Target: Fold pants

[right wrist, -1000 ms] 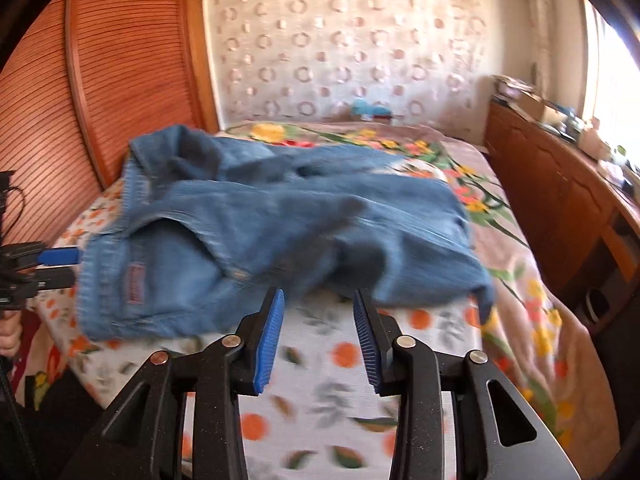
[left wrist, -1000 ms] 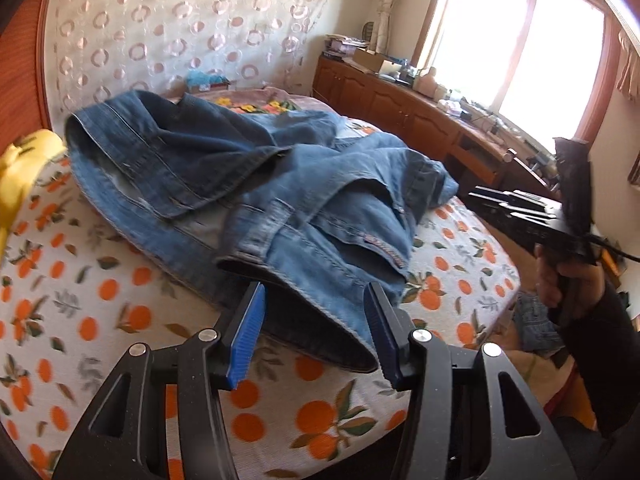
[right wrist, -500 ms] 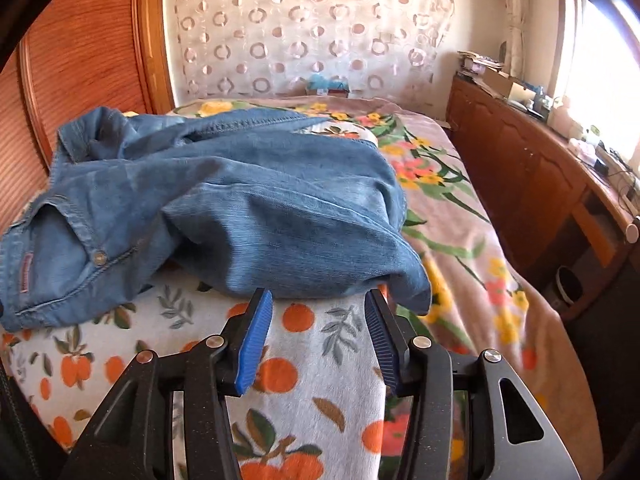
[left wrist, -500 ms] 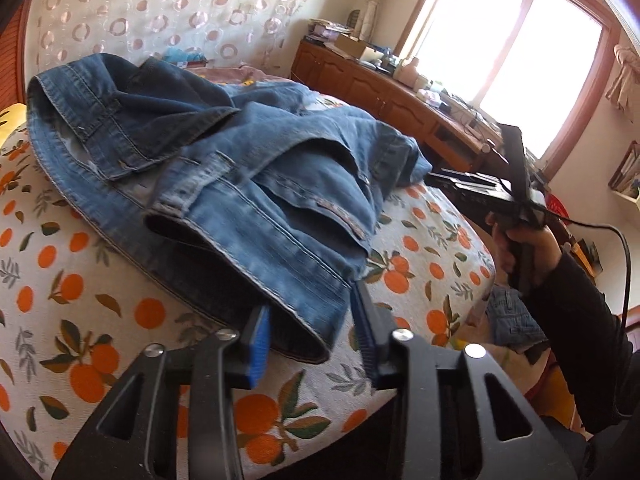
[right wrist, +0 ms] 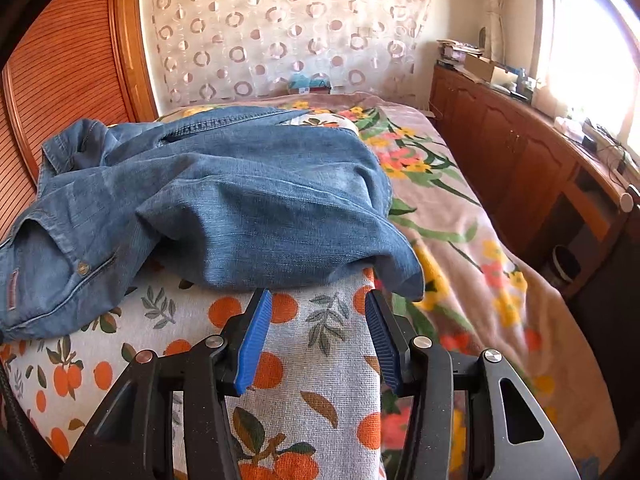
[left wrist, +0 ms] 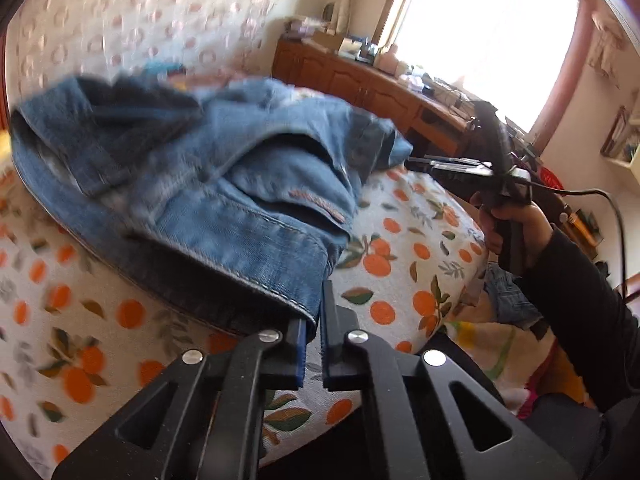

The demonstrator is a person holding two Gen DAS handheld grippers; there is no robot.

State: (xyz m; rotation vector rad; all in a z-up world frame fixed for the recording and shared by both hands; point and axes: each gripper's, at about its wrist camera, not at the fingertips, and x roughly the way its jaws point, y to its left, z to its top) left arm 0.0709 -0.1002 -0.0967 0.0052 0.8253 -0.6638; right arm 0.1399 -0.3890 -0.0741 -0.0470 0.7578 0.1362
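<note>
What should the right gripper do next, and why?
Probably ease the right gripper forward and close on the near edge of the jeans. Its jaws are open and empty, just short of the denim, while the left gripper is shut on the waistband corner. Both ends need holding before the crumpled jeans can be spread.

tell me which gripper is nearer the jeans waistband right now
Left. The left gripper is shut on the jeans at the waistband edge; the right gripper is open just short of a lower fold, not touching.

No text can be read; the red tag [right wrist: 12,289] on the jeans [right wrist: 224,200] shows no legible lettering
</note>
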